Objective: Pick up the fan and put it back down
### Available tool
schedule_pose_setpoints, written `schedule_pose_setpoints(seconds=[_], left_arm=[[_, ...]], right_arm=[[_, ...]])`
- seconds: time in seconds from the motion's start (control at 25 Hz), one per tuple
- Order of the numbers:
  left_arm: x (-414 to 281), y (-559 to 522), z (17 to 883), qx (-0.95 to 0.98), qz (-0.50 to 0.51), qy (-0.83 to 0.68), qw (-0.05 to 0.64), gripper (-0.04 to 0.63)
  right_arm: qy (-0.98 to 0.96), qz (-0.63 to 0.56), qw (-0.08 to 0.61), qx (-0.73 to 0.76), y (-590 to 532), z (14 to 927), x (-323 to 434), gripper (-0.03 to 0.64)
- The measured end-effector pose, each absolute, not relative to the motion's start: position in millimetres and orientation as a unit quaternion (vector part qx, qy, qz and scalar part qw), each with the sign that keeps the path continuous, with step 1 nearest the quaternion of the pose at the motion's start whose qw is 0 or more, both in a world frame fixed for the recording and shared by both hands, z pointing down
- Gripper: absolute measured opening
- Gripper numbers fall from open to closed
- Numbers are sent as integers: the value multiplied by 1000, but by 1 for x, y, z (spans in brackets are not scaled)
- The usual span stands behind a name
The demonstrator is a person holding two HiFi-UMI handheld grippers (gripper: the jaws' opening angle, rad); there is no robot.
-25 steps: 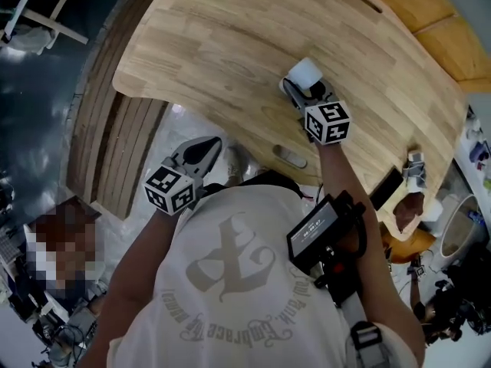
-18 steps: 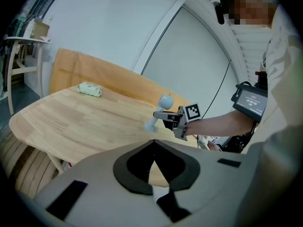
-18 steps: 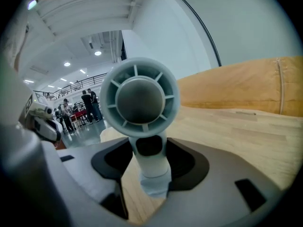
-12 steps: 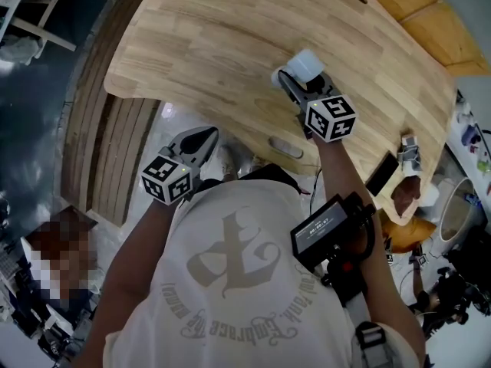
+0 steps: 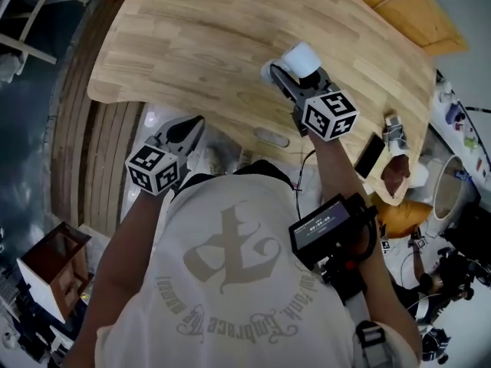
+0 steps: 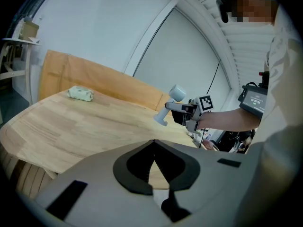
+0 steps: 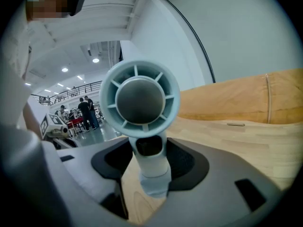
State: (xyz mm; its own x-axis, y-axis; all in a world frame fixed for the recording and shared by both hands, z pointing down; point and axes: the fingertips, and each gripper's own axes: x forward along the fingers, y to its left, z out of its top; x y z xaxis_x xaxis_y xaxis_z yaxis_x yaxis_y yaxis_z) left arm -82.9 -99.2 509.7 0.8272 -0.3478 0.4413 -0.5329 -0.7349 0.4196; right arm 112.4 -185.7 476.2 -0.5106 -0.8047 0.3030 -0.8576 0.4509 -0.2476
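We are gripping the handheld fan point(image 7: 140, 96) by its handle with the right gripper point(image 7: 152, 162). The jaws are closed on the handle just under the round head, so the head is sitting free above them and the foot of the handle is sticking out below. The left gripper view is showing the fan tilted, with its foot pointing down toward the wooden table point(image 5: 192, 37) and, as far as we can judge, clear of the surface. We are reading this as the lifted part of the task, with the setting down not yet done. We are holding the fan over the near part of the table, with bare wood beneath it for the return. The left gripper point(image 6: 152, 144) is hanging idle off the table's edge, beside our torso, its jaw tips meeting with nothing between them.
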Motion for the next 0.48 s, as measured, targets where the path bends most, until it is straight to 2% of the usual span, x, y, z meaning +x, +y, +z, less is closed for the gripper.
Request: schedule_pose_setpoints(seconds=[0.48], left_arm=[[-70, -91, 495, 932, 161, -208, 251, 9]], right_arm=[[-856, 156, 60, 488, -145, 429, 111, 230]])
